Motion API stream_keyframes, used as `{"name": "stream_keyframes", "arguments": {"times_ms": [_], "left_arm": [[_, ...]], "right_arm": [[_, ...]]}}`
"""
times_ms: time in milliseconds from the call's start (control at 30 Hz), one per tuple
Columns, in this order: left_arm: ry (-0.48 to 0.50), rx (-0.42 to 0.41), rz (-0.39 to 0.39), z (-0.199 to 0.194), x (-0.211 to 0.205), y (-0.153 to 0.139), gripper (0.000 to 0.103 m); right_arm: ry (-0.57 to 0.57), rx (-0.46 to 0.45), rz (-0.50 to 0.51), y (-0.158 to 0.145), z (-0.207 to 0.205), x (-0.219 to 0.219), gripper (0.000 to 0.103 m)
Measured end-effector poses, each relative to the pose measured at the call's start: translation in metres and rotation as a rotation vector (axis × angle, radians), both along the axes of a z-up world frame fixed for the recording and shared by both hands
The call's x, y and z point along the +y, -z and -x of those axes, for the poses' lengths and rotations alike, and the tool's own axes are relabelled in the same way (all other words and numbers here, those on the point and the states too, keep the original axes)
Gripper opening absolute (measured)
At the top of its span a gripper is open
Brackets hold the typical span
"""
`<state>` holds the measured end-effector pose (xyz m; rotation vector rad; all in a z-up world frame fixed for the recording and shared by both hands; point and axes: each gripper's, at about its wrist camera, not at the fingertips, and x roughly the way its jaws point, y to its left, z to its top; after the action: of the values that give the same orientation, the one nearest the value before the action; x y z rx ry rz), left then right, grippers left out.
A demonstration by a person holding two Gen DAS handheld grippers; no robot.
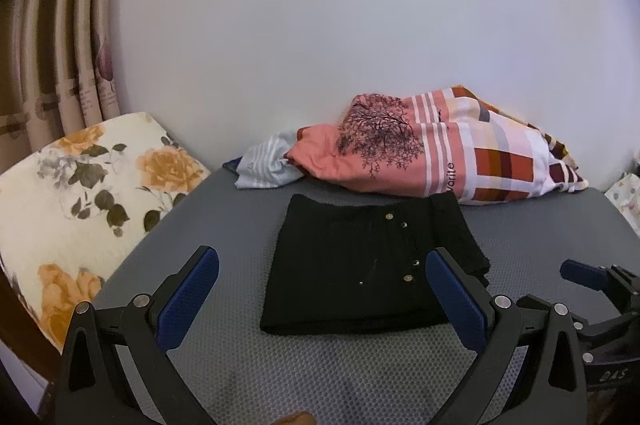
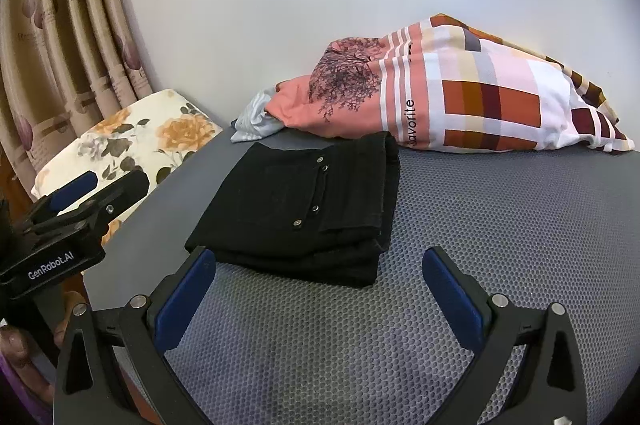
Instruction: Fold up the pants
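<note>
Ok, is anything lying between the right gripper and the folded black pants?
Nothing: the right wrist view shows only bare grey mat between the open right gripper and the black pants.

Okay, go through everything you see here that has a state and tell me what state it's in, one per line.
Black pants: folded into a compact stack, lying flat on the grey mat, not held.
Left gripper: open, empty, in front of the pants.
Right gripper: open, empty, clear of the pants.
Patterned cloth: loosely bunched against the wall, not folded.
Floral cushion: lying beside the mat.
Curtain: hanging in pleats.
</note>
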<state>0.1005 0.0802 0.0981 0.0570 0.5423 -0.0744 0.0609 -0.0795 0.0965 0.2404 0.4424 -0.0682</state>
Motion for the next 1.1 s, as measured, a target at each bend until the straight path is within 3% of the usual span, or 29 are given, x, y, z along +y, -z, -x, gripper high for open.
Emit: {"name": "stream_keyframes", "arguments": {"times_ms": [800, 1100], "left_arm": [[-0.004, 0.045, 0.002, -0.008, 0.004, 0.009, 0.103], [-0.063, 0.01, -0.029, -0.005, 0.004, 0.01, 0.103]], "right_arm": [[-0.012, 0.03, 0.004, 0.008, -0.009, 0.001, 0.103], [-0.022, 0.028, 0.016, 0.009, -0.01, 0.006, 0.103]]}}
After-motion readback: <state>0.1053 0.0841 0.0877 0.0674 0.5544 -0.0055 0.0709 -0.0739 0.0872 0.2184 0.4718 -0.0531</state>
